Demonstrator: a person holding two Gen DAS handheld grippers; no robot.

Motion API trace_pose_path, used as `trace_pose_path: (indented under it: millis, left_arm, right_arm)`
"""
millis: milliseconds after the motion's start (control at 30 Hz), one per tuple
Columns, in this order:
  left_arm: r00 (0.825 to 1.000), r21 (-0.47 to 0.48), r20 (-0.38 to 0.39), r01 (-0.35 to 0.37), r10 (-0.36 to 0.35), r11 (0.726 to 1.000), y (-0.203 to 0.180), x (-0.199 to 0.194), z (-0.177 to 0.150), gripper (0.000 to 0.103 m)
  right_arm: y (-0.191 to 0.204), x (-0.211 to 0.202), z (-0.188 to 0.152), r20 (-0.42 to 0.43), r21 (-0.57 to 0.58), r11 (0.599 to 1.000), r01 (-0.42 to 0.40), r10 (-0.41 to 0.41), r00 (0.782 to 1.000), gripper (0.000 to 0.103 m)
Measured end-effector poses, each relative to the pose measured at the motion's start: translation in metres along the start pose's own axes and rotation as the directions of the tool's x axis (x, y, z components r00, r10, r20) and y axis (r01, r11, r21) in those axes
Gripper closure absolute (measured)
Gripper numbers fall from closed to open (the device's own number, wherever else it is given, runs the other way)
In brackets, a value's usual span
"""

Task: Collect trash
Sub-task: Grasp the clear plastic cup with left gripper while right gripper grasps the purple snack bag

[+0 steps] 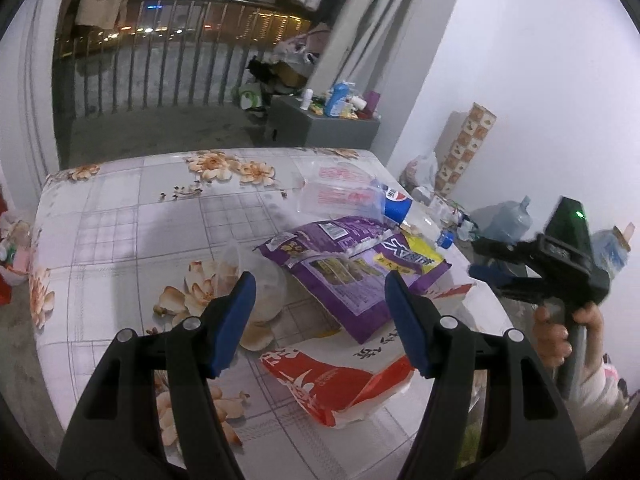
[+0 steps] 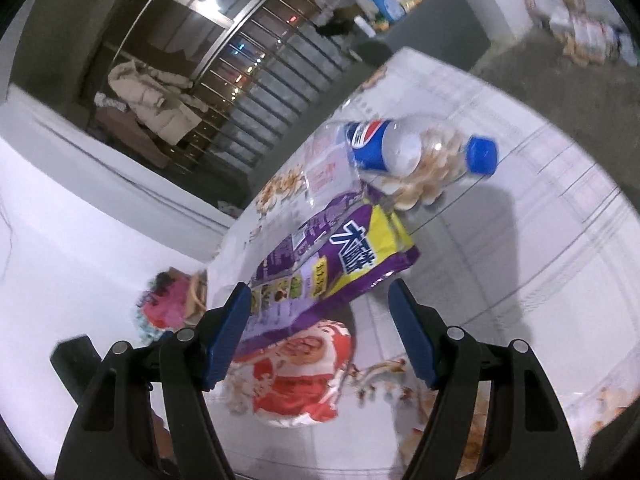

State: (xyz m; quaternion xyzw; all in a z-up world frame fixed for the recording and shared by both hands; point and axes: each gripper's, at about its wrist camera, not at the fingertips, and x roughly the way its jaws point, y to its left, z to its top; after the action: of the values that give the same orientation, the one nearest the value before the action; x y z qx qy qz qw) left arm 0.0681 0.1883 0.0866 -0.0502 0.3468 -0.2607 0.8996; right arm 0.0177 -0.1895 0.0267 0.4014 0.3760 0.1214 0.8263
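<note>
A purple snack bag point(image 1: 352, 276) lies on the floral table point(image 1: 120, 216), partly over a red and white wrapper point(image 1: 332, 384). Behind them lie a Pepsi bottle point(image 1: 396, 204) with a blue cap and a clear plastic box point(image 1: 340, 192). A clear cup point(image 1: 260, 280) lies left of the purple bag. My left gripper point(image 1: 320, 284) is open above the bag and cup, holding nothing. My right gripper point(image 1: 482, 260), in a hand, hovers at the table's right edge. In the right wrist view the right gripper point(image 2: 320, 292) is open over the purple bag point(image 2: 332, 264) and red wrapper point(image 2: 304, 376), short of the bottle point(image 2: 408, 152).
A grey cabinet point(image 1: 320, 128) loaded with bottles stands beyond the table by a balcony railing point(image 1: 160, 72). Water jugs point(image 1: 512, 220) and bags sit on the floor by the right wall. More bags point(image 1: 16, 256) lie left of the table.
</note>
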Motion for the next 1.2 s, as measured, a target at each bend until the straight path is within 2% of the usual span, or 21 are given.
trace_pose_path:
  millis: [100, 233, 333, 433, 500, 533, 567, 600, 633, 700, 900, 967, 1100, 1200]
  left_arm:
    - [0.999, 0.011, -0.028, 0.016, -0.016, 1.0, 0.003, 0.002, -0.004, 0.044]
    - [0.994, 0.01, -0.051, 0.102, -0.101, 0.995, 0.011, -0.008, -0.014, 0.046]
    - [0.988, -0.013, -0.07, 0.138, -0.139, 0.99, 0.02, -0.012, -0.023, 0.046]
    - [0.976, -0.135, -0.103, 0.176, -0.19, 0.975, 0.039, -0.002, -0.029, 0.046]
    - [0.963, -0.264, -0.123, 0.201, -0.24, 0.943, 0.055, 0.009, -0.032, 0.047]
    - [0.955, -0.336, -0.123, 0.216, -0.27, 0.917, 0.065, 0.015, -0.034, 0.047]
    - [0.95, -0.378, -0.118, 0.226, -0.289, 0.898, 0.072, 0.018, -0.035, 0.047]
    - [0.95, -0.396, -0.111, 0.227, -0.291, 0.89, 0.077, 0.02, -0.035, 0.047]
    - [0.957, -0.393, -0.103, 0.211, -0.271, 0.895, 0.08, 0.021, -0.033, 0.047]
    - [0.977, -0.356, -0.09, 0.149, -0.193, 0.923, 0.083, 0.022, -0.027, 0.047]
    - [0.995, -0.209, -0.08, 0.044, -0.061, 0.977, 0.084, 0.033, -0.016, 0.047]
    - [0.994, -0.191, -0.093, 0.044, -0.063, 0.981, 0.086, 0.042, -0.013, 0.05]
    - [0.99, -0.177, -0.127, 0.038, -0.061, 0.983, 0.088, 0.056, -0.01, 0.069]
    - [0.988, -0.174, -0.131, 0.059, -0.082, 0.983, 0.088, 0.061, -0.01, 0.078]
  right_arm:
    - [-0.008, 0.015, 0.002, -0.029, 0.059, 0.998, -0.014, 0.016, 0.999, 0.039]
    - [-0.018, 0.027, 0.001, -0.046, 0.12, 0.992, -0.04, 0.046, 0.998, 0.042]
    - [-0.022, 0.031, 0.003, -0.051, 0.135, 0.99, -0.045, 0.053, 0.997, 0.044]
    - [-0.026, 0.037, 0.004, -0.058, 0.151, 0.987, -0.051, 0.06, 0.996, 0.045]
    - [-0.027, 0.04, 0.005, -0.062, 0.163, 0.985, -0.057, 0.068, 0.996, 0.047]
    - [-0.028, 0.04, 0.006, -0.064, 0.168, 0.984, -0.059, 0.071, 0.995, 0.047]
    - [-0.028, 0.042, 0.006, -0.065, 0.174, 0.983, -0.063, 0.075, 0.995, 0.048]
    - [-0.029, 0.042, 0.007, -0.066, 0.178, 0.982, -0.066, 0.079, 0.995, 0.048]
    - [-0.029, 0.043, 0.008, -0.067, 0.183, 0.981, -0.069, 0.082, 0.994, 0.049]
    - [-0.031, 0.045, 0.009, -0.067, 0.194, 0.978, -0.075, 0.09, 0.994, 0.049]
    - [-0.039, 0.051, 0.009, -0.061, 0.252, 0.961, -0.116, 0.136, 0.989, 0.049]
    - [-0.041, 0.057, 0.008, -0.064, 0.275, 0.953, -0.128, 0.151, 0.986, 0.049]
    - [-0.045, 0.066, 0.007, -0.064, 0.316, 0.936, -0.152, 0.181, 0.981, 0.056]
    - [-0.049, 0.073, 0.003, -0.064, 0.352, 0.921, -0.169, 0.204, 0.977, 0.065]
